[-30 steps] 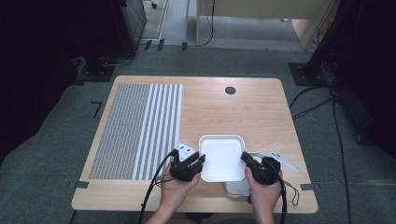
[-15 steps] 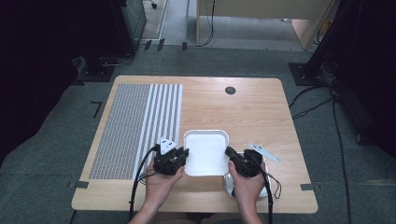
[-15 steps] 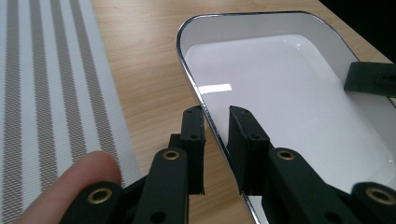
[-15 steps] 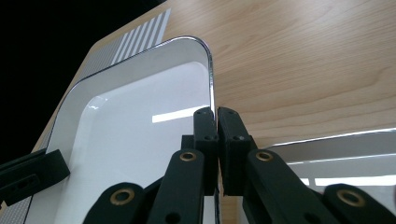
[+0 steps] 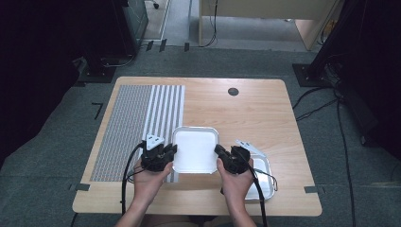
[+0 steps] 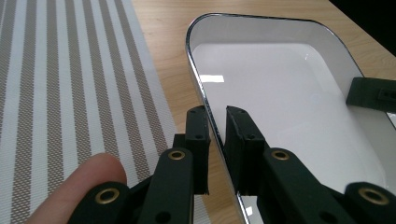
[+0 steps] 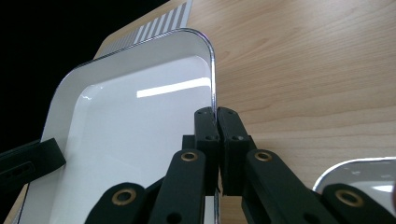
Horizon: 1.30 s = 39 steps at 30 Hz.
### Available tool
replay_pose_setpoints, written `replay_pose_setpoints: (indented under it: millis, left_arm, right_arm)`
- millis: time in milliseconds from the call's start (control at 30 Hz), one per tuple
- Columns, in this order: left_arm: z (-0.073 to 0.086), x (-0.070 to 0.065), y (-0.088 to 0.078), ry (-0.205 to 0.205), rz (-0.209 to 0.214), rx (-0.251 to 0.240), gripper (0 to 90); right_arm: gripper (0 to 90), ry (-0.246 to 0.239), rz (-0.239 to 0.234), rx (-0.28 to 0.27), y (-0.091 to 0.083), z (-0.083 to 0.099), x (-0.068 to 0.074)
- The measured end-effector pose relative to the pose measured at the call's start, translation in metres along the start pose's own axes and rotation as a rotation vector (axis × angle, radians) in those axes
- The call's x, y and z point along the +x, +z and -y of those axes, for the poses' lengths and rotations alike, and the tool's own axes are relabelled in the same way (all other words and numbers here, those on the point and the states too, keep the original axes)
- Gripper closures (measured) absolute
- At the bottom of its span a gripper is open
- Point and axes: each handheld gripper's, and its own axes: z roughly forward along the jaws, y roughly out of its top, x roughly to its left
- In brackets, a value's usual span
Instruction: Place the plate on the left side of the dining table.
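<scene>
A white tray with a chrome rim lies at the near middle of the wooden table, its left edge by the striped mat. My left gripper holds the tray's left rim. In the left gripper view its jaws stand on either side of the rim of the tray with a narrow gap between them. My right gripper is shut on the right rim. In the right gripper view its jaws pinch the edge of the tray tightly.
A second white tray sits at the near right under my right hand, and its corner appears in the right gripper view. A small black round hole marks the far middle of the table. The mat covers the left side.
Both grippers have carried the tray leftward and slightly away from me, off the second tray and up to the mat's edge. The move slowed in the last half second.
</scene>
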Motion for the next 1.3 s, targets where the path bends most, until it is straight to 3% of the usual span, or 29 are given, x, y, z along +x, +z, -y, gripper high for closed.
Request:
replay_pose_setpoints:
  millis: [267,533,967,1300]
  left_arm:
    - [-0.006,0.018,-0.004,0.005,-0.037,-0.005,80.5]
    - [-0.01,0.037,-0.008,-0.019,-0.067,-0.02,82.1]
    - [-0.02,0.07,-0.009,-0.032,-0.094,-0.023,84.0]
    - [-0.025,0.103,-0.004,-0.075,-0.102,-0.022,85.9]
  right_arm:
    - [89.1,-0.019,0.003,-0.001,0.014,-0.001,0.019]
    - [89.2,-0.028,-0.009,0.011,0.033,-0.001,0.039]
    - [89.3,-0.014,-0.022,0.035,0.058,0.0,0.06]
    - [88.8,-0.018,-0.032,0.063,0.086,0.003,0.08]
